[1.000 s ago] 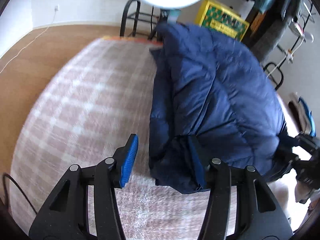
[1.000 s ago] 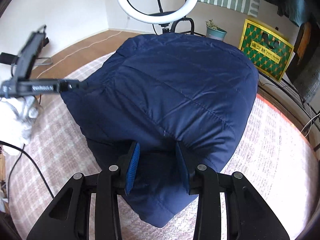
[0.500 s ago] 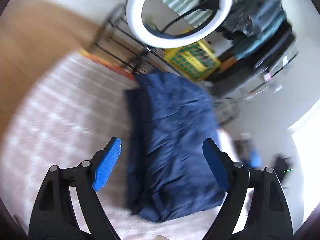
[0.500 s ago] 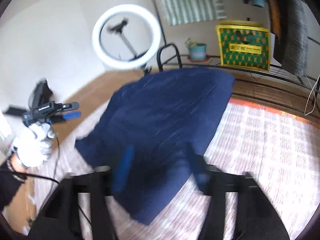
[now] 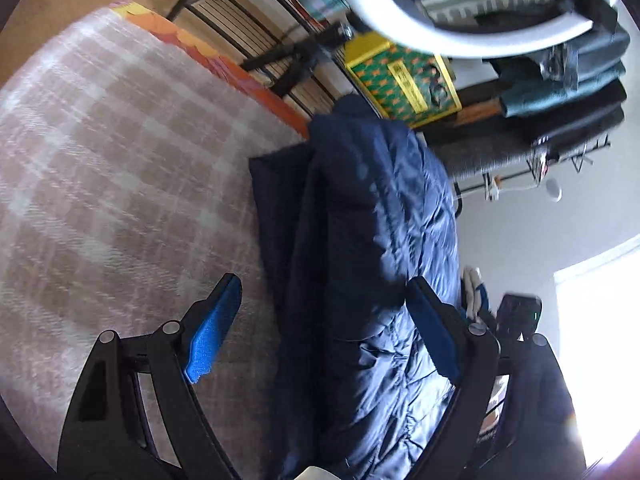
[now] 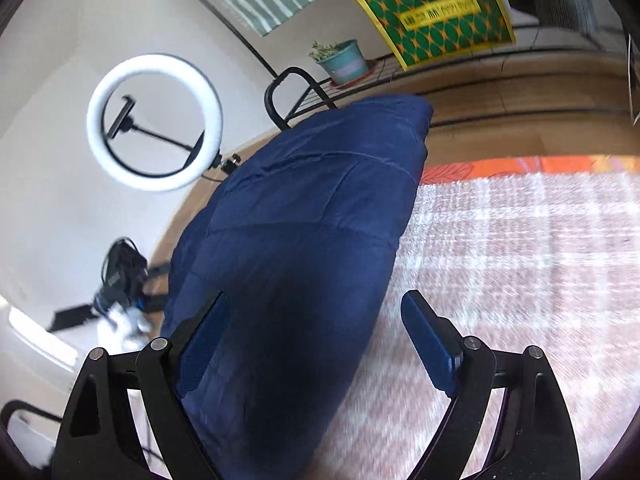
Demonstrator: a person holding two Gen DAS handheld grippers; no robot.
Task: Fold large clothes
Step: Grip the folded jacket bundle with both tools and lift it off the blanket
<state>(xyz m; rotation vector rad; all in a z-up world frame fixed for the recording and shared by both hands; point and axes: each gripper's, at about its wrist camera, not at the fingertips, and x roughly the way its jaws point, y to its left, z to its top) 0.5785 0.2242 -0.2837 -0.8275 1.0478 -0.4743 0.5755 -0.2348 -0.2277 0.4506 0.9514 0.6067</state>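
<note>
Left tool [image 5: 324, 320] gaping wide, holding nothing, blue ribbed pads [image 5: 212, 336] hanging above a folded navy quilted puffer jacket [image 5: 372, 240]. Right tool [image 6: 320, 344] likewise spread wide and gripping nothing, black angular fingers [image 6: 436, 352] straddling the same jacket [image 6: 304, 240] from the other end.

Lying as a long, narrow, puffy bundle on a pinkish-beige plaid blanket [image 5: 112, 168], stitched seams crossing smooth, slightly shiny fabric, one thinner layer sticking out along the left edge in the left wrist view. Reaching to the blanket's far edge, beside an orange patterned border [image 5: 240, 76]. Showing a fuzzy, woven texture in the right wrist view, blanket [image 6: 520, 264] spreading to the jacket's right.

Standing beyond: a round white ring light [image 6: 154, 122] on a black stand, a small potted plant [image 6: 344, 60] in a pale green pot on a black wire rack, and a yellow box with a green diamond pattern [image 6: 436, 4]. Showing wooden floor [image 6: 520, 120] past the border.
</note>
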